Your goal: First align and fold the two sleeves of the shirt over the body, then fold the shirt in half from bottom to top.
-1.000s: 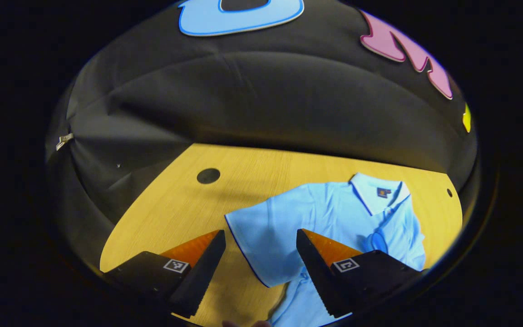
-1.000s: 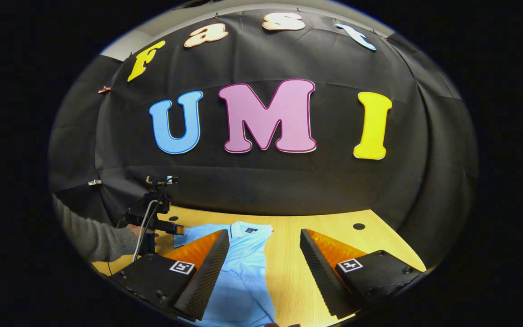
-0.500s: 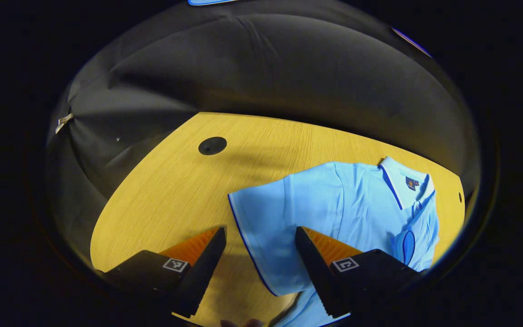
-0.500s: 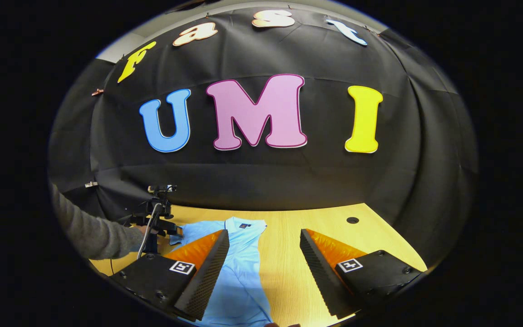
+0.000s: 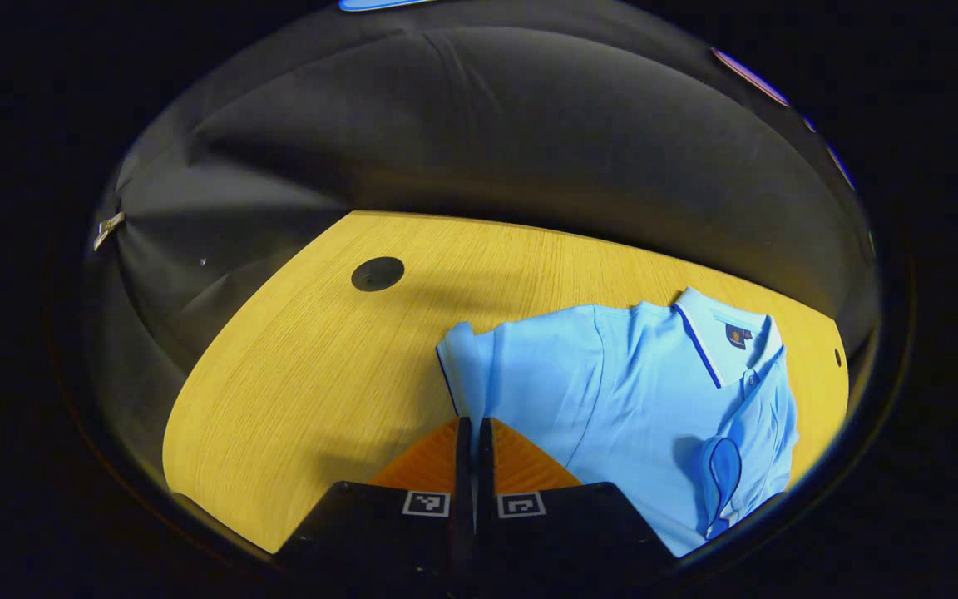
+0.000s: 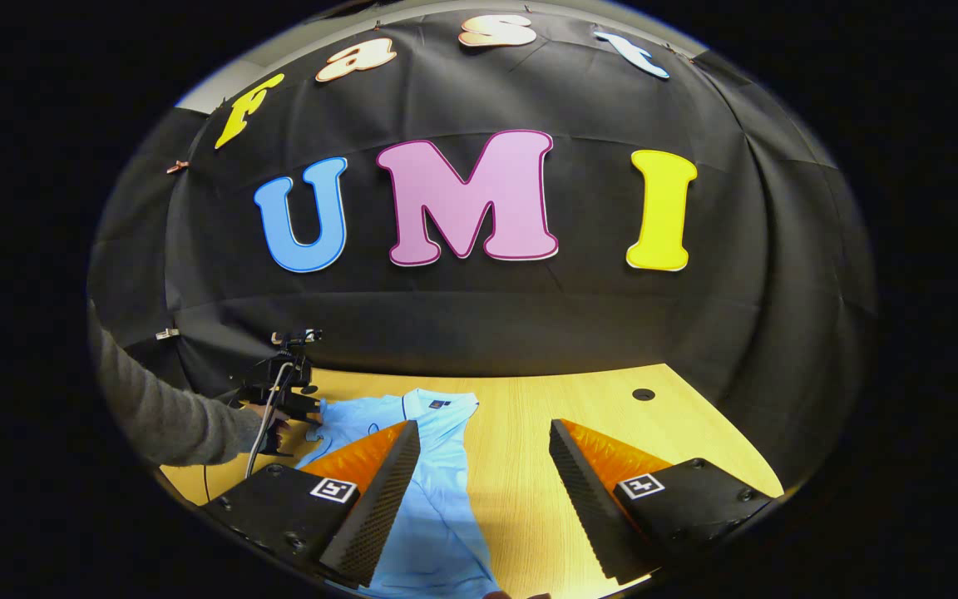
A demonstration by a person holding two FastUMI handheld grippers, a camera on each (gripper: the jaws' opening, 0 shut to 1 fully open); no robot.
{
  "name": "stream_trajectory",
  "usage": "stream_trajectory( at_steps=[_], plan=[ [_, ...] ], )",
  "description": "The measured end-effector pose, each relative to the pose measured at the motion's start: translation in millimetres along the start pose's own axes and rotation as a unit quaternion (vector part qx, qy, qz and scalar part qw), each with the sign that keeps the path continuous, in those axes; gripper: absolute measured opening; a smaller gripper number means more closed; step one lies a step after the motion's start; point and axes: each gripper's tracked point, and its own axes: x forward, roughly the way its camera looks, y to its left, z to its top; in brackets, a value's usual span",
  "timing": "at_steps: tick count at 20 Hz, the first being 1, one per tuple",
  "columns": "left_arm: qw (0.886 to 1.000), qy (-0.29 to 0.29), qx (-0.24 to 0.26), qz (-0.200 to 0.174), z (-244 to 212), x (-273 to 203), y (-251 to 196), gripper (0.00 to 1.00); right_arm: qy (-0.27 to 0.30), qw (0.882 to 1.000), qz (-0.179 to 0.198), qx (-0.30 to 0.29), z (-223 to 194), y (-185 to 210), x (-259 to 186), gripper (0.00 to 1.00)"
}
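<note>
A light blue polo shirt (image 5: 645,399) lies face up on the wooden table (image 5: 313,366), its collar (image 5: 724,341) toward the far right. One sleeve (image 5: 720,474) lies folded onto the body. The other sleeve (image 5: 487,366) is bunched up at its hem, and my left gripper (image 5: 469,428) is shut on that hem. In the right gripper view the shirt (image 6: 437,507) runs under the left finger of my right gripper (image 6: 485,437), which hangs open above the table. Farther off there, a hand in a grey sleeve (image 6: 171,416) holds the left gripper (image 6: 292,403) at the shirt's edge.
The table has a round dark hole (image 5: 377,273) near its far left corner and another (image 6: 644,394) at the far right. Black cloth walls close in behind the table. Bare wood (image 6: 520,474) lies to the right of the shirt.
My left gripper went from open around the sleeve hem to shut on it, and the sleeve has bunched up. The right gripper stayed open and barely moved.
</note>
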Motion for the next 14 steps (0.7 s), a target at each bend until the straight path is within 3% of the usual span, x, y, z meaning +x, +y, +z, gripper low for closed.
stream_trajectory(
  at_steps=[7, 14],
  plan=[
    [0.998, -0.044, 0.020, -0.033, 25.4, -17.7, -21.3, 0.06, 0.004, 1.000, -0.005, 0.005, -6.8, -9.5, -3.0, 0.97],
    [0.986, -0.097, 0.089, -0.105, 44.8, -56.6, -100.0, 0.06, 0.007, 1.000, -0.010, 0.010, -8.9, -16.1, -2.8, 0.98]
  ],
)
